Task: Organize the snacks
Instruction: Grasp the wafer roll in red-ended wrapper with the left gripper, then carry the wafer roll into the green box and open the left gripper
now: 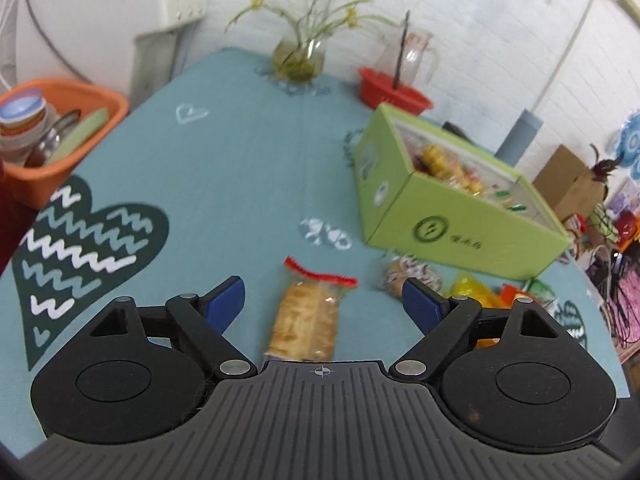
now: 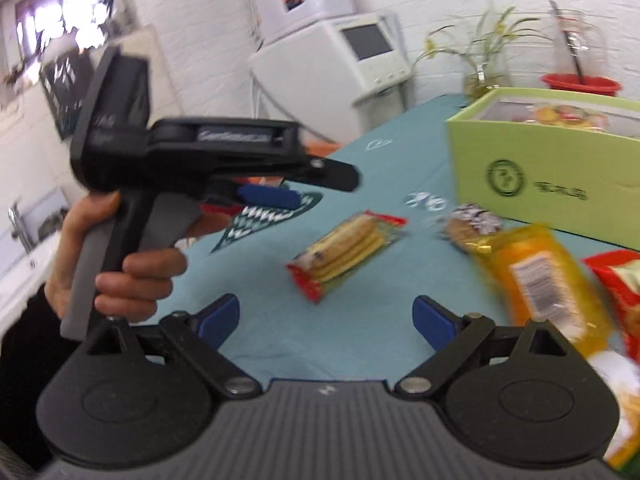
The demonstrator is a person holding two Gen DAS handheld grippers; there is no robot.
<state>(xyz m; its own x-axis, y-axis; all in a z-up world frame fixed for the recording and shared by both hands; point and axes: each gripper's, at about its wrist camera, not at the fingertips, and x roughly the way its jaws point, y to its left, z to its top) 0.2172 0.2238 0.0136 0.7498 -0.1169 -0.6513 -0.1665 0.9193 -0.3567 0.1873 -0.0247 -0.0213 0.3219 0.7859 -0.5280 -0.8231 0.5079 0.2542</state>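
A clear biscuit pack with red ends [image 1: 306, 318] lies on the teal tablecloth, between the fingers of my open left gripper [image 1: 322, 304] and below them. The pack also shows in the right wrist view [image 2: 348, 248]. A green open box [image 1: 460, 196] with several snacks inside stands to the right; it also shows in the right wrist view [image 2: 552, 168]. A small round cookie pack [image 2: 472, 226], a yellow packet [image 2: 540, 280] and a red packet [image 2: 620, 292] lie in front of the box. My right gripper [image 2: 326, 318] is open and empty above the cloth. The left gripper, held by a hand, shows in the right wrist view [image 2: 280, 188].
An orange tub of dishes [image 1: 52, 136] sits at the table's left edge. A glass vase with a plant [image 1: 298, 58], a red basket [image 1: 392, 90] and a glass jug [image 1: 416, 54] stand at the far end. A white appliance [image 2: 360, 56] stands beyond the table.
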